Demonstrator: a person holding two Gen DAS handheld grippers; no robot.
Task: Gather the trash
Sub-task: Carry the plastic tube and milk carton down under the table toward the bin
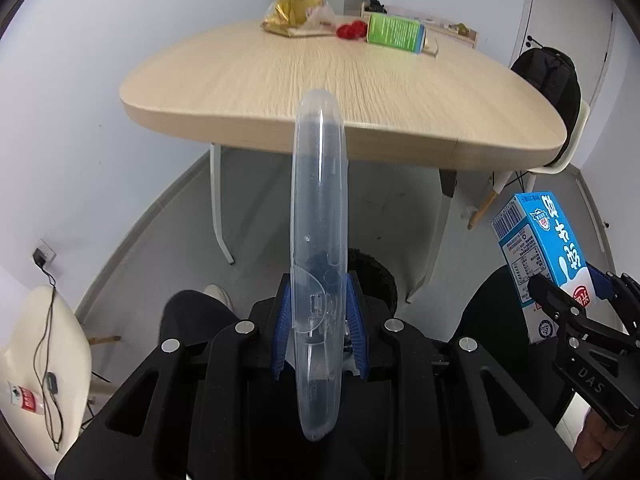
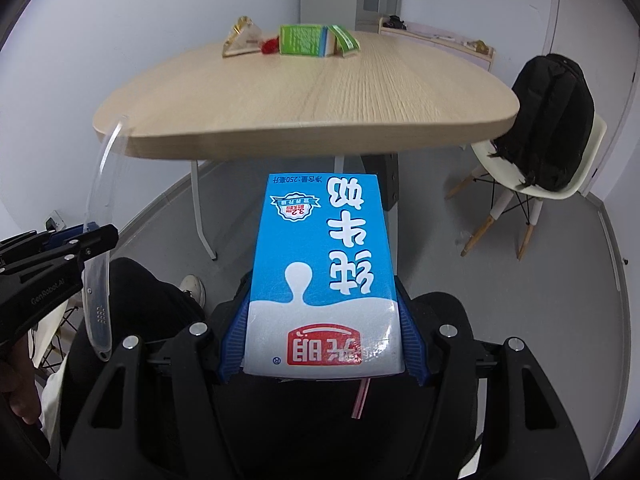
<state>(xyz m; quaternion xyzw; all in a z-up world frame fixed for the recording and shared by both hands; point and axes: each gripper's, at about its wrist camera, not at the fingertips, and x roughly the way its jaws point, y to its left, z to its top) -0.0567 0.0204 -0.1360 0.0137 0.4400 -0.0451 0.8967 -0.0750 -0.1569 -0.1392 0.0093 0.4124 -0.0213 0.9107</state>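
Rounded light-wood desk (image 1: 360, 80) on white legs, gold crinkled wrapper (image 1: 294, 14) (possibly a snack bag), red scrap (image 1: 352, 31), green carton (image 1: 394, 34) lying on its side, grouped at far edge

A small office or meeting room: plain white walls (image 2: 100, 20), grey floor (image 2: 560, 280), a rounded wooden table (image 2: 320, 92) at centre, a white shell chair (image 2: 540, 176) with a backpack (image 2: 552, 120) at right, a wall socket (image 1: 43, 256) lower left.
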